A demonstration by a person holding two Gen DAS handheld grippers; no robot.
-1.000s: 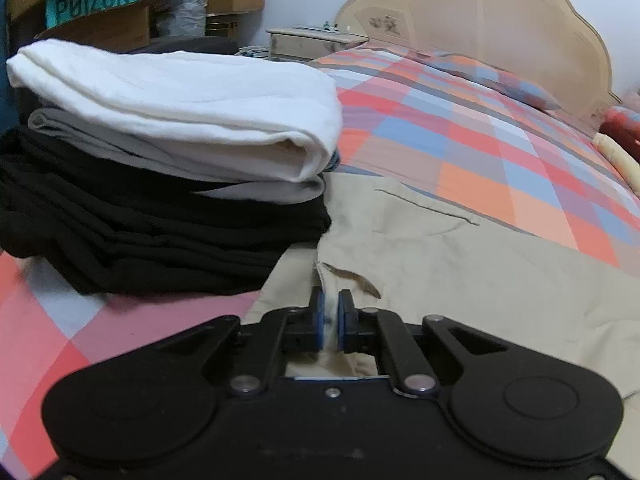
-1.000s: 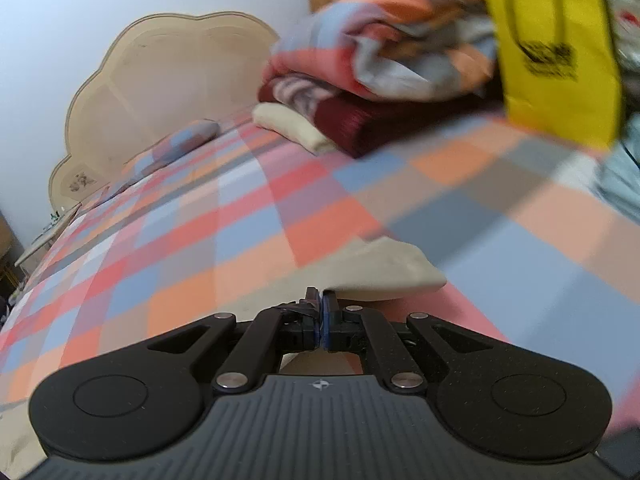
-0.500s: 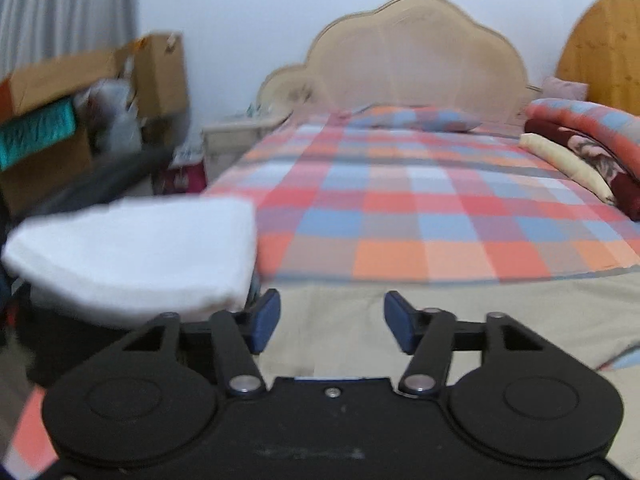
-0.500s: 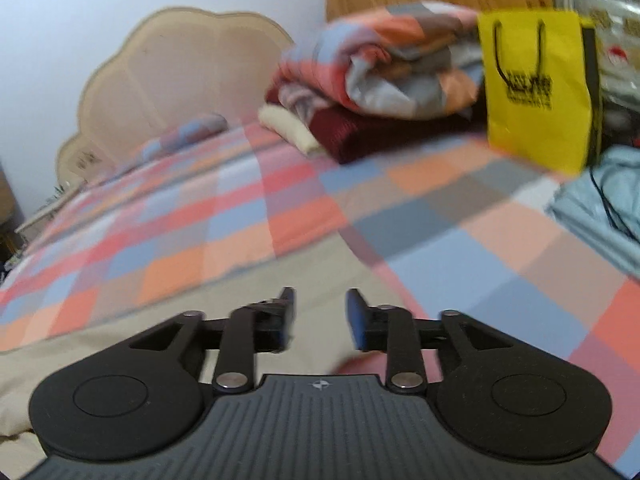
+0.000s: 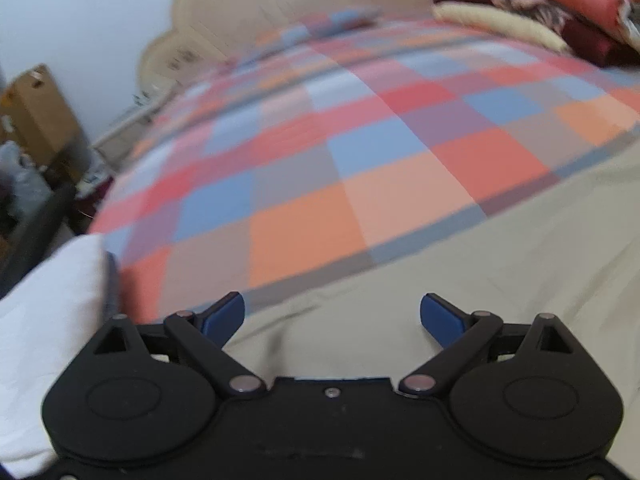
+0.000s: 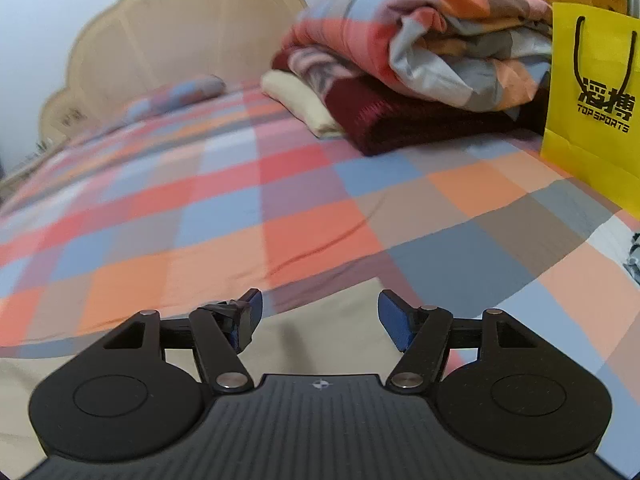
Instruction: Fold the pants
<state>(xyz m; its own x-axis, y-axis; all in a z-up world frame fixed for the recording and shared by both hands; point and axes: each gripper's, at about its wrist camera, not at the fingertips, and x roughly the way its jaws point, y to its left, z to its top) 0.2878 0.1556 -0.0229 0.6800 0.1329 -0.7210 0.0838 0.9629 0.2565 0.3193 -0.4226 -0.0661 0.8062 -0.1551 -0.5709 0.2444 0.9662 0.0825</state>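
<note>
Having just opened, both the left gripper (image 5: 332, 314) and right gripper (image 6: 320, 314) had let go of the beige pants (image 5: 460, 280), fingers wide apart and empty; the pants lay flat on the checked bed (image 6: 280, 208), suggesting one fold was finished.

Ahead of my left tool (image 5: 332, 312) the checkered bedspread (image 5: 360, 152) runs bare all the way to the scalloped headboard (image 5: 248, 4), so I have a wide lane forward. To its left, a folded white garment (image 5: 48, 312) sits just beside the tool and blocks that side. Far right, stacked bedding (image 5: 540, 4) closes the corner. From my right tool (image 6: 320, 312), the bed is free ahead and to the left. On the right, a yellow paper bag (image 6: 592, 120) stands upright, with a folded quilt (image 6: 432, 40) over a dark red blanket (image 6: 400, 120) piled next to it. The beige pants (image 5: 480, 280) lie flat beneath both tools.
</note>
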